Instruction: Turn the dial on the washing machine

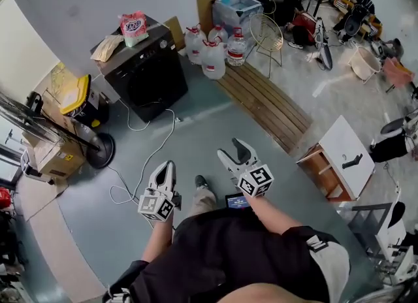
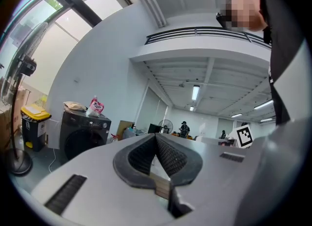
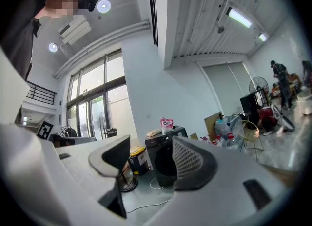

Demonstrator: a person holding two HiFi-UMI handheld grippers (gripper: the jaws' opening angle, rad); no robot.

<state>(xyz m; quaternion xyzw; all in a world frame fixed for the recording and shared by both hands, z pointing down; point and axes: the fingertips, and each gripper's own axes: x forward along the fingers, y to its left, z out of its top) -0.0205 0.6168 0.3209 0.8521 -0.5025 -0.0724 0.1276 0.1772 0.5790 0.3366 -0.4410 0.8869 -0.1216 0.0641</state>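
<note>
- Left gripper (image 1: pixel 166 166): jaws resting together, gripping nothing.
- Right gripper (image 1: pixel 235 151): jaws standing wide, nothing between them.
- Washer (image 1: pixel 147 76): standing by the wall (image 1: pixel 78 1), well apart from both grippers.
- Dial (image 2: pixel 104 124): sitting at the panel's right end, untouched.
- Step: approaching, by my reading; turning not yet begun.
- Next: likely closing in and setting the right jaws around the dial.

No legible text, washing machine (image 1: pixel 149 78) and pink bag (image 1: pixel 133 26) print unreadable
</note>
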